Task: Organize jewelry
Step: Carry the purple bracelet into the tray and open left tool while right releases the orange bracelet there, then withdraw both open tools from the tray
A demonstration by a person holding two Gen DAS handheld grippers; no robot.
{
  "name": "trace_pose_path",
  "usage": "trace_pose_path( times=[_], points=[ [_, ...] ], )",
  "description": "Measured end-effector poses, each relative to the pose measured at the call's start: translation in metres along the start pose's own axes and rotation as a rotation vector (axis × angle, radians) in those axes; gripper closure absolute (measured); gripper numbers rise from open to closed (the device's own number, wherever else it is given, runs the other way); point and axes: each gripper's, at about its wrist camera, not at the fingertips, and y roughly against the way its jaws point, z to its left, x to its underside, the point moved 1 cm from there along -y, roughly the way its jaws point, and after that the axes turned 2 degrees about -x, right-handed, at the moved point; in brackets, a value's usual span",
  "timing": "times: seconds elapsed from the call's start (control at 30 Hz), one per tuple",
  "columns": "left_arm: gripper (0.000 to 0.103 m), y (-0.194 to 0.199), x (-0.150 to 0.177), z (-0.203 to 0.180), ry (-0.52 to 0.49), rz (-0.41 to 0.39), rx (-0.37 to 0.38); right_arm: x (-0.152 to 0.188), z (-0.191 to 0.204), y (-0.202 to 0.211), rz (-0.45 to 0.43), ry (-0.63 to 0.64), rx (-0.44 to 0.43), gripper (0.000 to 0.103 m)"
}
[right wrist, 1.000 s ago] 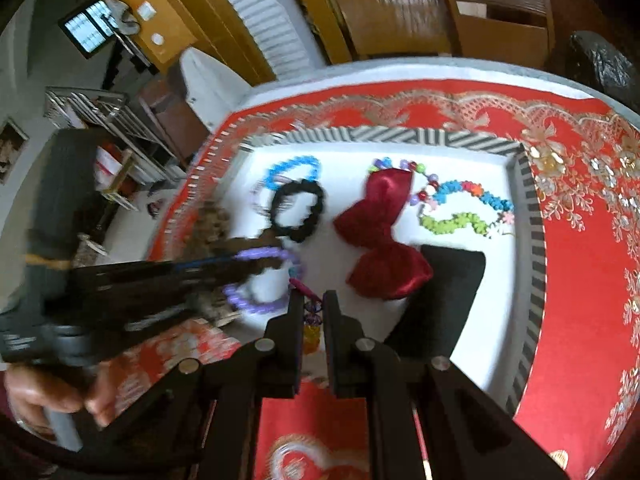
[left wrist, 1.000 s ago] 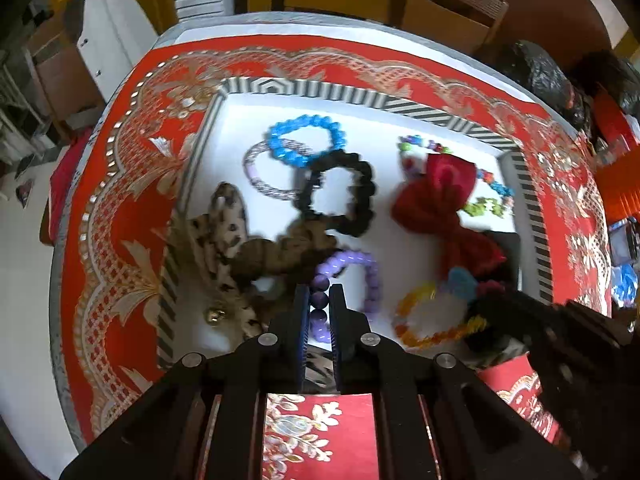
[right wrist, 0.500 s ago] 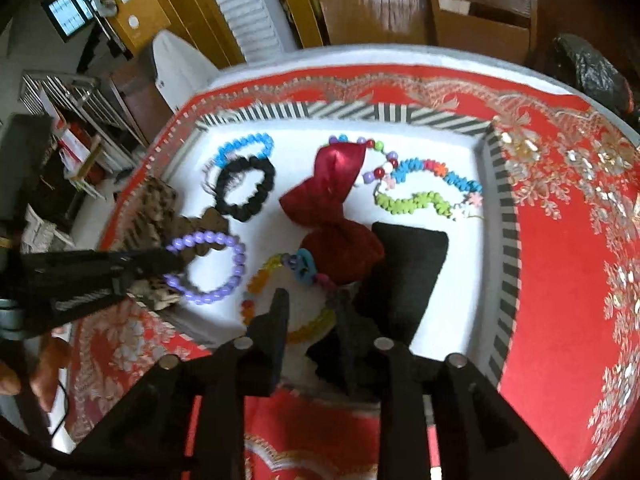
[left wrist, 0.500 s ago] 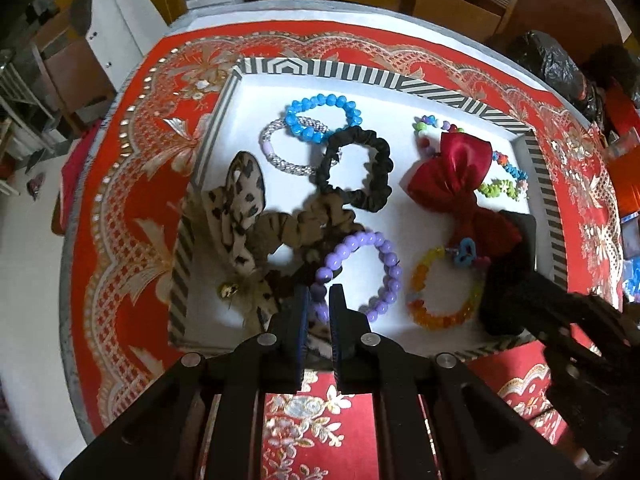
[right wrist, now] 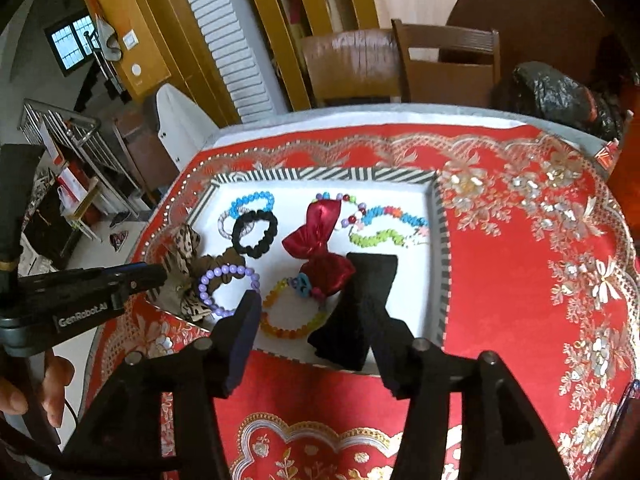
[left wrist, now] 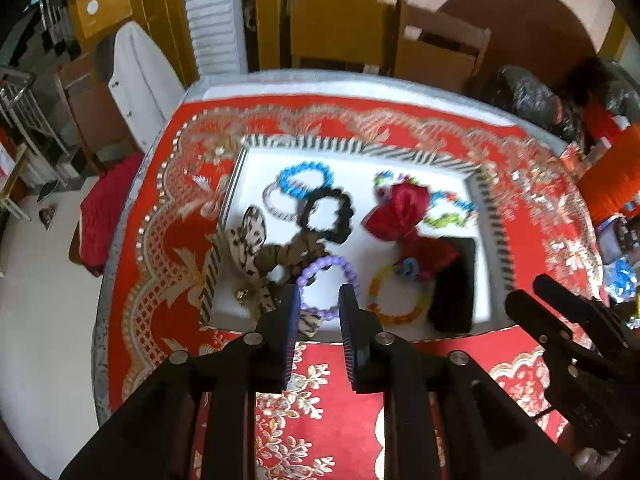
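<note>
A white tray with a striped rim [left wrist: 360,148] [right wrist: 320,174] lies on the red cloth and holds the jewelry. The purple bead bracelet [left wrist: 352,276] [right wrist: 204,284] lies flat near the tray's front edge. An orange and yellow bead bracelet [left wrist: 396,316] [right wrist: 280,330] rests beside it. My left gripper [left wrist: 320,308] hovers above the front rim, its jaws opening with nothing between them. My right gripper [right wrist: 310,312] is also opening and holds nothing. In the tray too are a red bow [left wrist: 400,212] [right wrist: 320,232], a black scrunchie [left wrist: 344,208] and a blue bracelet [left wrist: 304,172].
A leopard-print scrunchie [left wrist: 252,240] hangs over the tray's left rim. A black cushion [left wrist: 456,284] [right wrist: 372,276] sits at the front right of the tray. Green and multicoloured bead strings [right wrist: 376,236] lie at the back right. Wooden chairs [right wrist: 440,64] stand behind the table.
Both grippers were shut, the left on the purple bracelet and the right on the orange one. Both have let go, opened and risen back from the tray. The bracelets lie in the tray.
</note>
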Motion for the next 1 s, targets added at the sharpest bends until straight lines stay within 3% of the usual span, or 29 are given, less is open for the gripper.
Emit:
trace_pose_path(
  times=[0.3,1.0],
  points=[
    [0.096,0.021,0.002,-0.005,0.018,-0.045,0.032,0.001,-0.005,0.024,-0.036,0.007,-0.001,0.045],
    [0.096,0.057,0.011,-0.031,-0.027,-0.134,-0.022,0.008,-0.004,0.049,-0.073,0.028,0.022,0.041]
  ],
)
